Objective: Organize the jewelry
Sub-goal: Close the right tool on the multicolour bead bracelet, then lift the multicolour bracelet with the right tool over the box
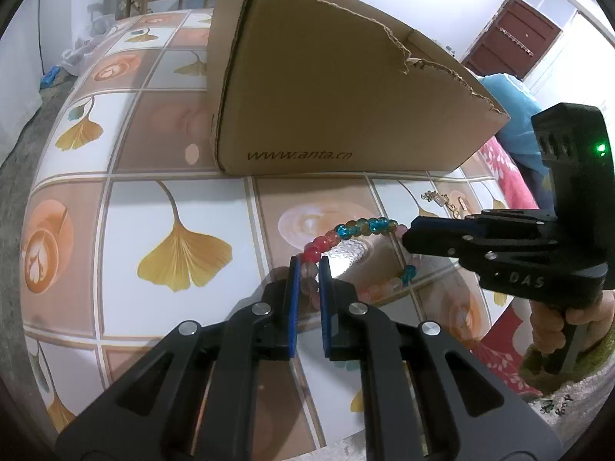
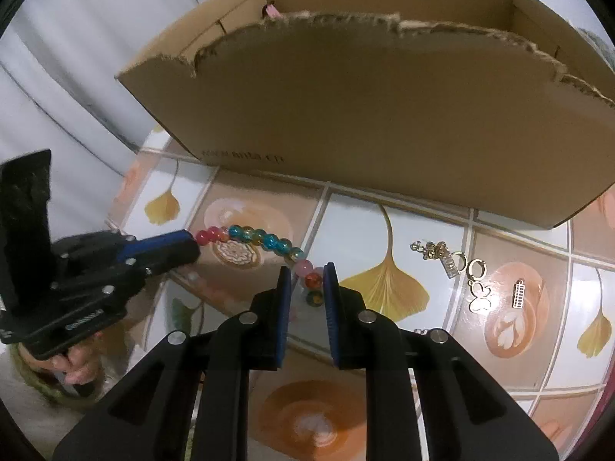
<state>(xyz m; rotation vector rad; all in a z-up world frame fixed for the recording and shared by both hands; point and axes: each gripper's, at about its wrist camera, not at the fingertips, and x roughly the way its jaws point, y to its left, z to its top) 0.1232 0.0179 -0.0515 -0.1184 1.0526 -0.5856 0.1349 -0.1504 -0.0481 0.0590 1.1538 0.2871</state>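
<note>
A bracelet of red, blue, amber and pink glass beads (image 1: 355,230) is stretched between my two grippers just above the tablecloth. My left gripper (image 1: 308,265) is shut on its red and pink end. My right gripper (image 2: 306,273) is shut on its pink and amber end, and it shows from the side in the left wrist view (image 1: 413,235). The bracelet (image 2: 265,241) runs left toward my left gripper (image 2: 194,247) in the right wrist view. Several small gold charms and rings (image 2: 467,273) lie on the table to the right, also visible in the left wrist view (image 1: 442,200).
An open brown cardboard box (image 1: 326,92) with a torn rim stands just behind the bracelet; it fills the back of the right wrist view (image 2: 384,115). The tablecloth (image 1: 173,211) has ginkgo leaf and coffee cup tiles. A red floral cloth (image 1: 503,176) lies at the right edge.
</note>
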